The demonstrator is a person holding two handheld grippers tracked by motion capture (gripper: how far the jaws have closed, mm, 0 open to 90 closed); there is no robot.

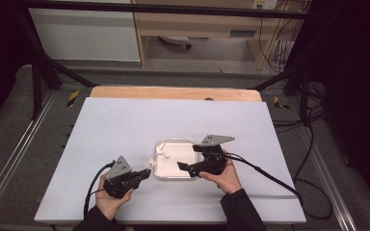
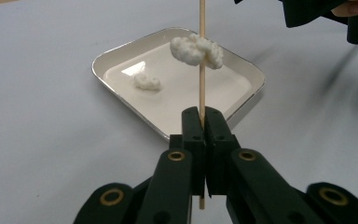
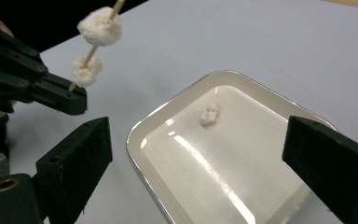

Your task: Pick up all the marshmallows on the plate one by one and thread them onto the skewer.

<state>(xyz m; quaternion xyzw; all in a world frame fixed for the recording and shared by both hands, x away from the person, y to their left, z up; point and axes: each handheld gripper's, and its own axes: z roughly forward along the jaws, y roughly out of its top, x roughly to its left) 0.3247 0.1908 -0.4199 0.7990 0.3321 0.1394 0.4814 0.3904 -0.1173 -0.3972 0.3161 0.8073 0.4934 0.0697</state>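
The left gripper (image 2: 202,122) was clamped tight on a wooden skewer (image 2: 202,70) that carried two white lumps (image 3: 99,25), held just beside the near left corner of the white tray (image 1: 191,174). One more lump (image 3: 209,115) lay loose in the tray. The right gripper (image 3: 205,158) hung over the tray with its jaws spread wide and nothing between them, apart from the skewer
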